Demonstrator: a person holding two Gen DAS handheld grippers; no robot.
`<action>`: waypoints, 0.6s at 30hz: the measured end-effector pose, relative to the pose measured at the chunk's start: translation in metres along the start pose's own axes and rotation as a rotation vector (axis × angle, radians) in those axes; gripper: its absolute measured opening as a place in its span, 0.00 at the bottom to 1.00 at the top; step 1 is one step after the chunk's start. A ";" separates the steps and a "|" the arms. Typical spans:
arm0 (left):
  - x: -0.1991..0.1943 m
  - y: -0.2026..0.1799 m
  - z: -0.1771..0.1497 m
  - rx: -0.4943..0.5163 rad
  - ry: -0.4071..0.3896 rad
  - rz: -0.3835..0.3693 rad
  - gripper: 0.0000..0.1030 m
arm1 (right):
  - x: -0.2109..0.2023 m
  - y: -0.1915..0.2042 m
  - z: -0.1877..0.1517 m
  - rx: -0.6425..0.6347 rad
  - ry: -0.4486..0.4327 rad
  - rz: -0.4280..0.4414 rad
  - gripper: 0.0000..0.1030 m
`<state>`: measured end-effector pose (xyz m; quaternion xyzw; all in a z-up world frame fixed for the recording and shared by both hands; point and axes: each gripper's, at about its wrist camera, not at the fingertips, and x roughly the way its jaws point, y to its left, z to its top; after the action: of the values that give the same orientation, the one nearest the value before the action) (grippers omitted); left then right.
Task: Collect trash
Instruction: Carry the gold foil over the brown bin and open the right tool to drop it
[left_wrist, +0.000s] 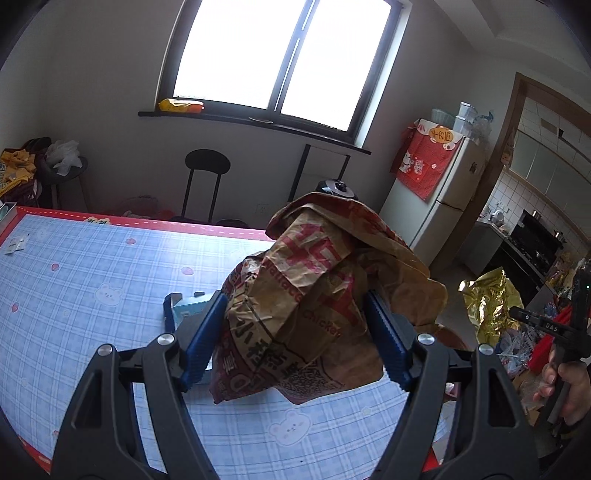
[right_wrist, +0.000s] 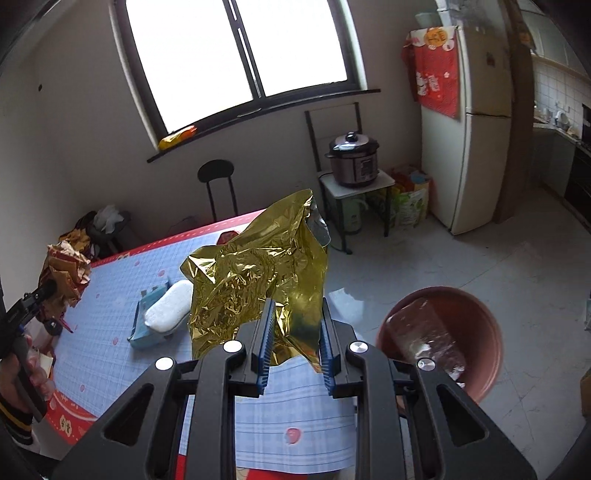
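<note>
Two pieces of trash are held clear of the counter (left_wrist: 92, 266). A crumpled brown paper bag (left_wrist: 314, 288) is clamped between the blue pads of the left tongs (left_wrist: 295, 332), above the checked cloth. A gold foil wrapper (right_wrist: 255, 280) is pinched in the right tongs (right_wrist: 295, 336). At four o'clock from the right tongs, a brown bin (right_wrist: 480, 332) is seen on the floor (right_wrist: 498, 258), with clear wrapping inside.
</note>
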<state>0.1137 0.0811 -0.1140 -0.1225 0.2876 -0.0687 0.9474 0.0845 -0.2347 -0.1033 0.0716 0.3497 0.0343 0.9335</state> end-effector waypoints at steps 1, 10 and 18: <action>0.002 -0.010 0.001 0.005 -0.004 -0.009 0.73 | -0.007 -0.015 0.005 0.006 -0.017 -0.029 0.22; 0.021 -0.076 -0.002 0.040 -0.003 -0.044 0.73 | -0.041 -0.116 0.038 0.022 -0.089 -0.201 0.22; 0.030 -0.105 -0.007 0.045 -0.002 -0.041 0.73 | -0.044 -0.146 0.055 -0.020 -0.109 -0.248 0.22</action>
<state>0.1279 -0.0269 -0.1069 -0.1070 0.2826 -0.0946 0.9485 0.0893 -0.3895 -0.0568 0.0201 0.3042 -0.0820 0.9489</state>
